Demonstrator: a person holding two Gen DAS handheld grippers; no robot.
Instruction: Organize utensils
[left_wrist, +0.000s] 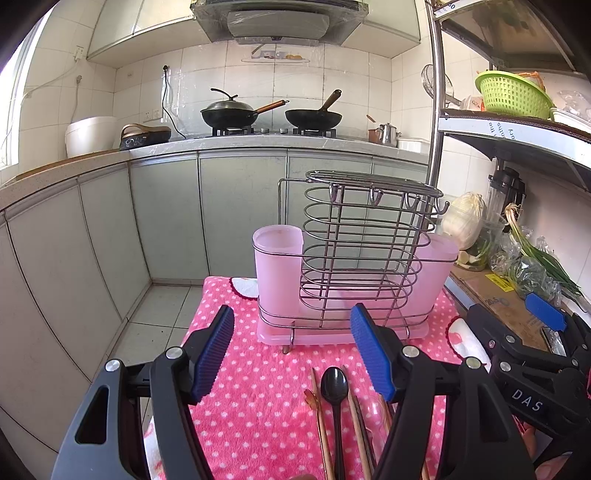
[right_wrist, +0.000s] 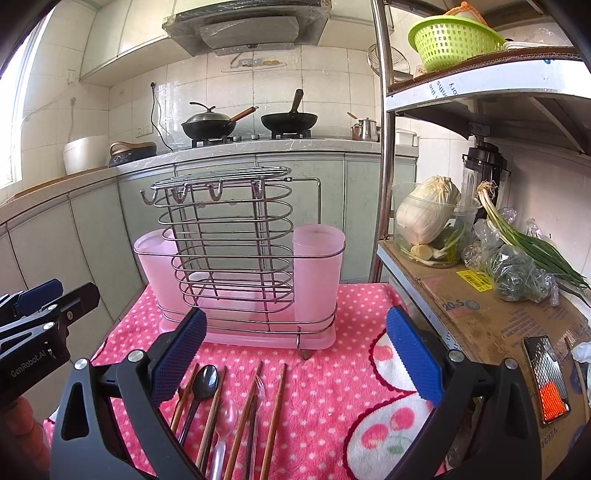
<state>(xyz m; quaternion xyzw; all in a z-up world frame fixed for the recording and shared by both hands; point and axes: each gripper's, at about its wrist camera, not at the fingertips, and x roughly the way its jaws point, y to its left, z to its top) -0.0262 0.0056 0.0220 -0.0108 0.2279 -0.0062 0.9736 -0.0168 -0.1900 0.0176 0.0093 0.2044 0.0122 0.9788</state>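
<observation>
Both grippers are spread wide with nothing between their blue pads. I see my left gripper (left_wrist: 293, 349) hovering over the near end of the pink polka-dot towel (left_wrist: 251, 391), and my right gripper (right_wrist: 295, 350) hangs beside it to the right; each shows at the edge of the other's view.

Just under and between the fingers lie the utensils, in a loose row pointing away from me on the towel. From the right wrist view I make out a black spoon (right_wrist: 202, 380) on the left of the row, a clear plastic spoon (right_wrist: 226, 413) next to it, and several wooden chopsticks (right_wrist: 275, 417) running alongside and between them. A second clear utensil lies among the chopsticks, but I cannot tell what kind.

Farther along the towel stands the wire utensil rack (right_wrist: 229, 236), upright, with hooks along its top edge. It sits on a pink drip tray (right_wrist: 258, 338), and a pink plastic cup (right_wrist: 317, 273) is held at each end of its frame. I see nothing in the nearer cup's mouth; the other cup's inside is hidden from me.

To the right, a metal shelf (right_wrist: 491, 317) lined with cardboard carries a cabbage (right_wrist: 424, 210), green onions (right_wrist: 532, 243) and a phone (right_wrist: 546, 380). Far off, the kitchen counter (right_wrist: 258, 146) holds two woks on the stove.
</observation>
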